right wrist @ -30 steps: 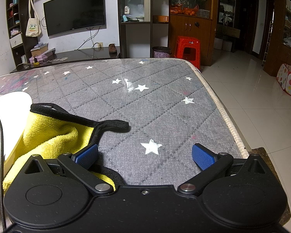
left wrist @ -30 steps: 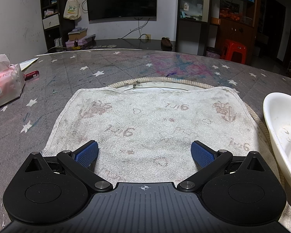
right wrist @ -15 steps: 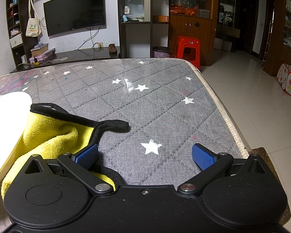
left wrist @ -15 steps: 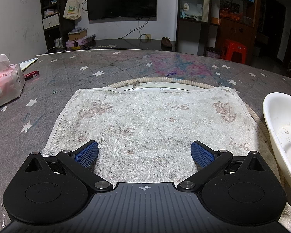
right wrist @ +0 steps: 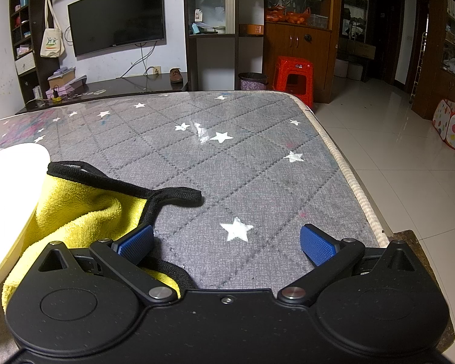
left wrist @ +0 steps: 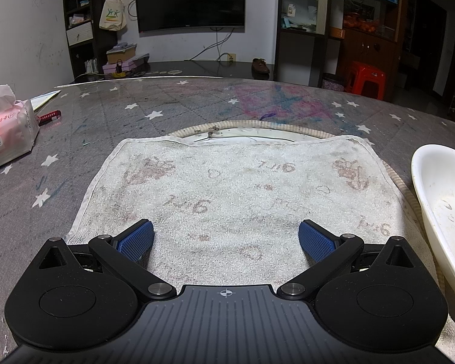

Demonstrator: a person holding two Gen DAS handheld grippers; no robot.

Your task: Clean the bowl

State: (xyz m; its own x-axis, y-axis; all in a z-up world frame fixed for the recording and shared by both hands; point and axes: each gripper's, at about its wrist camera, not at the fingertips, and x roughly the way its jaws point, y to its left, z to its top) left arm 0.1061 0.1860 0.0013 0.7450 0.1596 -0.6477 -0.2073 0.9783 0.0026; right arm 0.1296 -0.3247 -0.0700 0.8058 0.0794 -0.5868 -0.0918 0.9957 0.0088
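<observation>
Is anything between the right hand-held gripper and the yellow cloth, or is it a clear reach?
Nothing visible blocks it. The right hand-held gripper is open, and the yellow cloth lies just by its left finger, on the table. The white bowl sits further left, against the cloth, not in the path.

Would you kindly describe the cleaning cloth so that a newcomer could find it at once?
Start at the grey star-patterned table and go to the white bowl near its front. The cloth lies bunched right beside the bowl, by the left finger of the open right gripper. It is bright yellow with black edging, unlike the flat, stained white towel under the left gripper.
</observation>
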